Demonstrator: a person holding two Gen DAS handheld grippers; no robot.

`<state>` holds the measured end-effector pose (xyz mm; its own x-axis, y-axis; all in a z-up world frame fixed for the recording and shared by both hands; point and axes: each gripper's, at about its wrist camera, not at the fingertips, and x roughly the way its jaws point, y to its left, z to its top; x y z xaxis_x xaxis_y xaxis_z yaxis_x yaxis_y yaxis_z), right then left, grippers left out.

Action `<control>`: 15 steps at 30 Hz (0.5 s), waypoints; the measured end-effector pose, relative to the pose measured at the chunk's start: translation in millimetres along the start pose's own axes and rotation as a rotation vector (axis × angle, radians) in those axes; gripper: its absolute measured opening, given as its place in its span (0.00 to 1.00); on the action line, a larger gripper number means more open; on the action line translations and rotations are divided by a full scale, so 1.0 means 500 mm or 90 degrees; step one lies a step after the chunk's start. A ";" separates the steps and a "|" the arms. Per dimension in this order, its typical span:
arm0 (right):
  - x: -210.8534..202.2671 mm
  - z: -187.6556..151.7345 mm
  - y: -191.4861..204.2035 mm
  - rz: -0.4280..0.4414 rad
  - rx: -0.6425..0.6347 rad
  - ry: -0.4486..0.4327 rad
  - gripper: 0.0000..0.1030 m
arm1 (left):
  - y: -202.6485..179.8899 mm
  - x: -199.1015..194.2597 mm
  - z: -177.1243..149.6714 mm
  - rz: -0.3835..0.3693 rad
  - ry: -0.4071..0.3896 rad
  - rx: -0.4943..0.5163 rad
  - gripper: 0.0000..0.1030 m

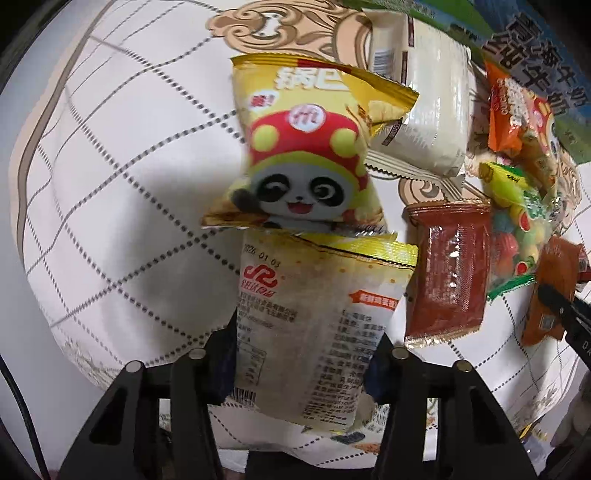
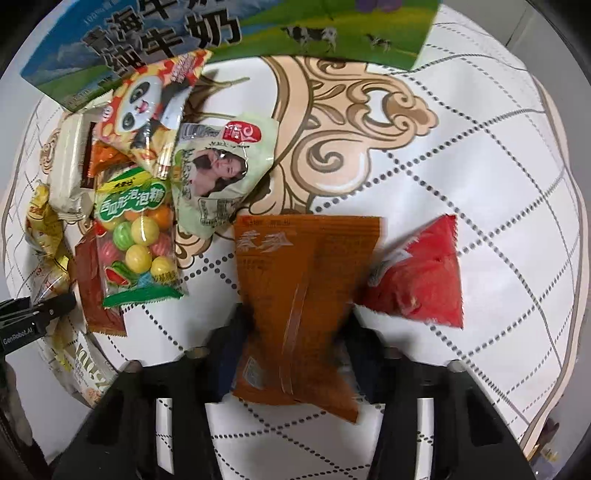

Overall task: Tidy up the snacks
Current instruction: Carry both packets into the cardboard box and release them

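Left hand-held gripper (image 1: pixel 306 354) clamps a pale egg-cake packet (image 1: pixel 314 325), raised beside a yellow panda crisp bag (image 1: pixel 303 147). Right hand-held gripper (image 2: pixel 295 339) pinches an orange snack packet (image 2: pixel 295 295) near a red packet (image 2: pixel 421 273), apparently for sorting away from the pile by the milk carton (image 2: pixel 147 33) on the quilted surface (image 2: pixel 480 166).

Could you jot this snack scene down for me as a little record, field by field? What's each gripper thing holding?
left gripper: shut on pale yellow packet
right gripper: shut on orange packet
beside orange packet: red packet on tablecloth
pile: gumball bag, panda snack bag, pale green packet
behind pile: milk carton box
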<state>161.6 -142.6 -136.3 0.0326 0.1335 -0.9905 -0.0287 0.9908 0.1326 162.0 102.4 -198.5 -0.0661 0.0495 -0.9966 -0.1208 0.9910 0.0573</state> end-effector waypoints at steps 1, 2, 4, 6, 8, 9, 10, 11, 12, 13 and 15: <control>-0.007 -0.002 -0.003 0.009 0.004 0.000 0.45 | -0.002 -0.003 -0.012 -0.008 0.004 -0.006 0.47; -0.016 -0.010 -0.002 0.018 0.007 -0.001 0.45 | 0.007 -0.005 -0.018 -0.017 0.005 -0.010 0.47; -0.032 -0.025 -0.003 0.031 0.011 -0.005 0.44 | 0.036 0.005 -0.067 -0.028 0.001 -0.015 0.47; -0.042 -0.054 0.001 0.059 0.022 -0.008 0.44 | 0.068 -0.018 -0.079 -0.040 -0.005 -0.014 0.47; -0.071 -0.072 0.000 0.077 0.026 -0.017 0.44 | 0.074 -0.043 -0.088 -0.054 -0.014 -0.014 0.46; -0.088 -0.074 0.004 0.088 0.028 -0.026 0.44 | 0.071 -0.055 -0.090 -0.062 -0.018 -0.013 0.46; -0.103 -0.076 0.004 0.097 0.029 -0.033 0.44 | 0.066 -0.075 -0.099 -0.075 -0.026 -0.011 0.46; -0.125 -0.071 0.007 0.107 0.030 -0.042 0.44 | 0.063 -0.088 -0.102 -0.084 -0.032 -0.012 0.46; -0.146 -0.068 0.011 0.120 0.031 -0.054 0.44 | 0.055 -0.110 -0.107 -0.097 -0.042 -0.010 0.46; -0.156 -0.059 0.014 0.128 0.031 -0.062 0.44 | 0.045 -0.126 -0.105 -0.108 -0.051 -0.007 0.46; -0.201 -0.046 0.021 0.149 0.028 -0.088 0.44 | 0.035 -0.163 -0.099 -0.128 -0.069 -0.003 0.46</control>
<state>135.1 -146.1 -36.1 0.1665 0.3585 -0.9186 -0.0080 0.9320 0.3623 116.1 109.4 -113.2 0.0667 -0.1351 -0.9886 -0.1257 0.9818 -0.1427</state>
